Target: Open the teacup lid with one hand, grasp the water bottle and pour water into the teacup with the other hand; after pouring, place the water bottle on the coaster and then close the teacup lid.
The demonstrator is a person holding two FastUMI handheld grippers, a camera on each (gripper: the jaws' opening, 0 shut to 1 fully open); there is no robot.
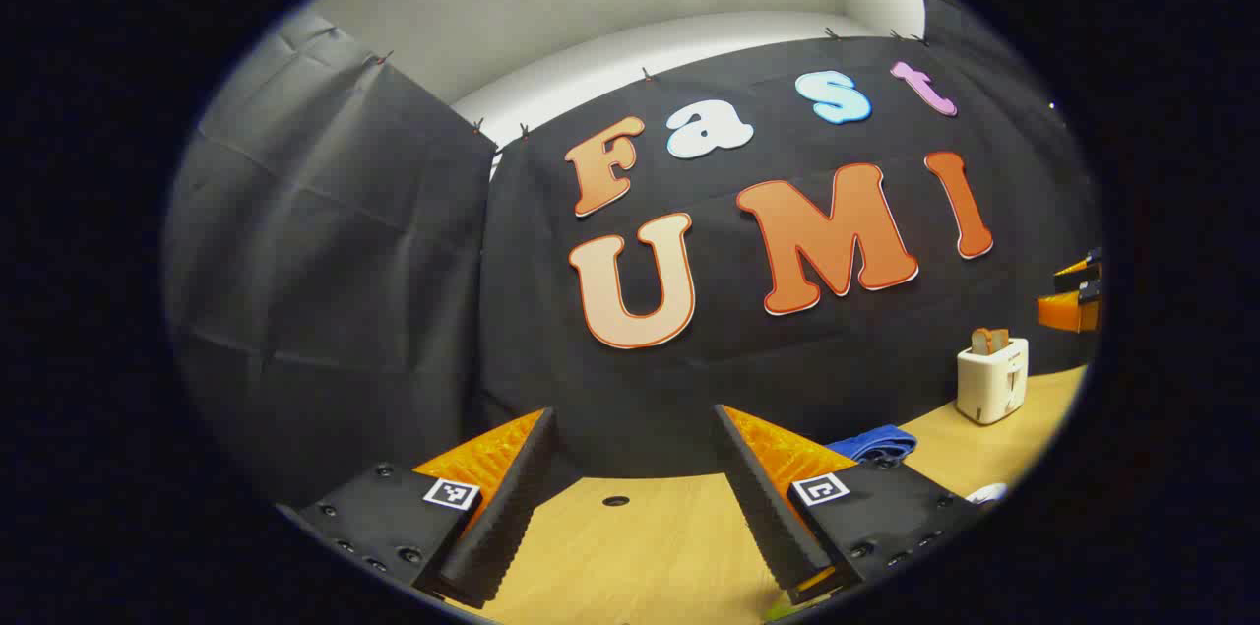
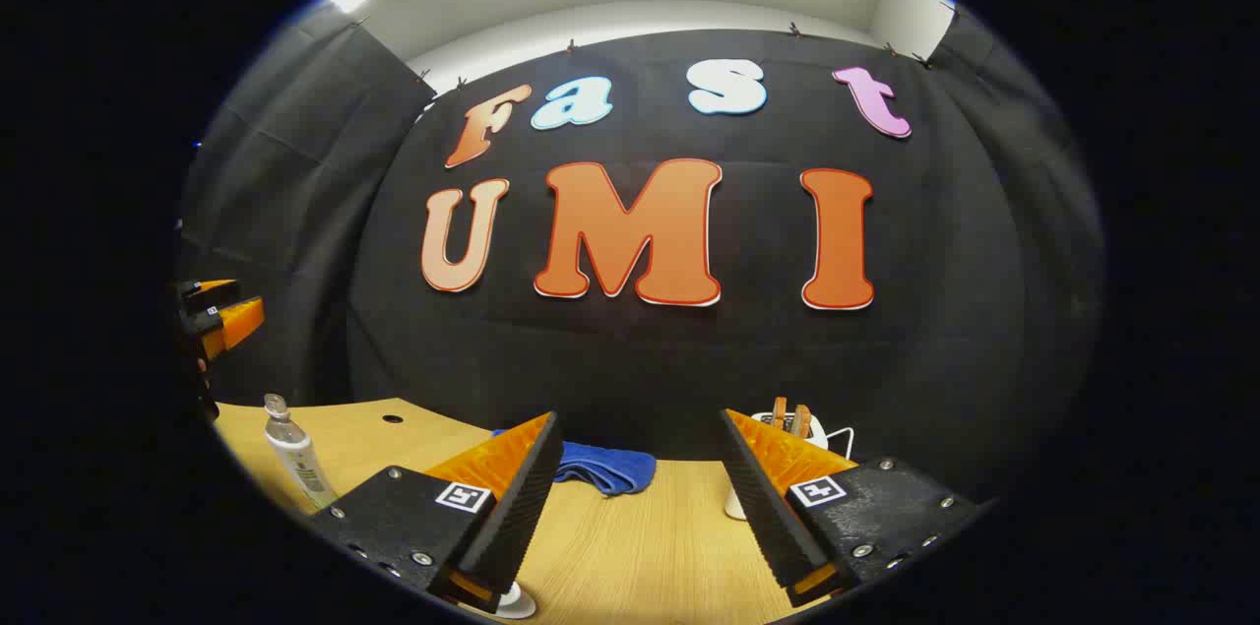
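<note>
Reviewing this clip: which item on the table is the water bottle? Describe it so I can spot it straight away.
In the right gripper view, start at the wooden table and go to its far left edge. The water bottle stands upright there, left of the blue cloth. It is the only tall, slim, clear, capped item; the toaster is squat and white.

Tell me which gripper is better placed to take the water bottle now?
Probably the left. In the right gripper view the water bottle stands far left, just below the left gripper. The right gripper, open, faces the blue cloth.
</note>
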